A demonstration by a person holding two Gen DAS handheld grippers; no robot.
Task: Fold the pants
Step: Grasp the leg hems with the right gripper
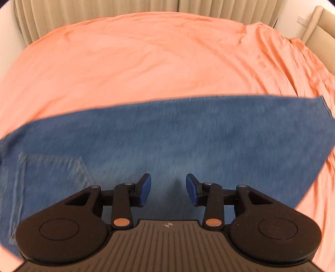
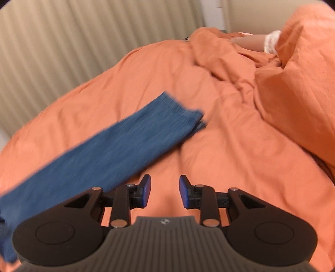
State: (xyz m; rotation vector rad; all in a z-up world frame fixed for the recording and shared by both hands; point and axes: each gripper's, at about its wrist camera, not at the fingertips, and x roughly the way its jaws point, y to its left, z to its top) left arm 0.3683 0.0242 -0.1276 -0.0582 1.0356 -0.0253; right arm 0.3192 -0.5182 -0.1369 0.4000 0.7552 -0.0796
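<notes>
An orange bedsheet [image 1: 146,62] is covering a wide bed, lying mostly smooth with soft creases running across it. Beige pleated curtains [image 1: 94,12] are hanging behind the far edge of the bed. A pale padded headboard [image 1: 318,23] is showing at the upper right corner. In the right wrist view, a bunched orange duvet [image 2: 230,69] is sitting in rumpled folds toward the far right of the bed, and a plump orange pillow [image 2: 297,87] is resting just beside it.
</notes>
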